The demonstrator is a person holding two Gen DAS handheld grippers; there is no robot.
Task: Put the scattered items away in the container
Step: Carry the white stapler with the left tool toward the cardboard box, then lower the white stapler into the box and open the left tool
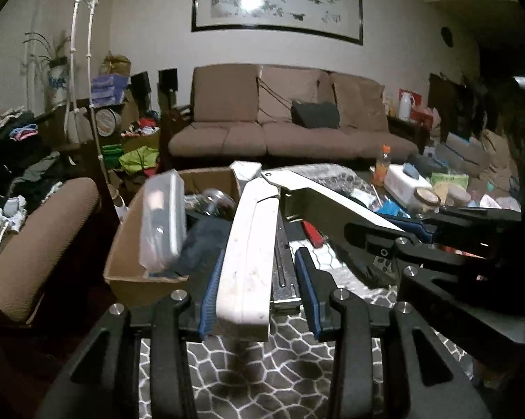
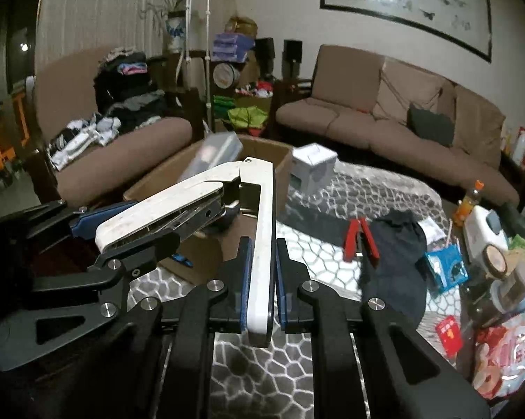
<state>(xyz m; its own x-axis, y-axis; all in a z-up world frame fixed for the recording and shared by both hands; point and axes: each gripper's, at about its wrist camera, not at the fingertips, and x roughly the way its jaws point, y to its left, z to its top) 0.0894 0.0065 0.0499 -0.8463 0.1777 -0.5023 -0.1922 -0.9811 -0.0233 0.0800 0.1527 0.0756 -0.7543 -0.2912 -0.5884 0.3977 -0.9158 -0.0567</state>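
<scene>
The cardboard box [image 1: 122,255] holds a clear plastic case [image 1: 163,220] and dark cloth. Over the patterned desk [image 1: 262,377], the left gripper [image 1: 259,289] and the right gripper [image 2: 264,279] have their fingers clamped on opposite arms of a white stapler [image 1: 248,244], hinged wide open. A red clip [image 2: 360,237], possibly a clamp, lies nearby; a brown sofa [image 1: 290,122] stands behind.

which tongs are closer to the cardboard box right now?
Left. The left tongs, gripping one arm of the white stapler, sit beside the cardboard box. The right tongs hold the other arm farther out.
</scene>
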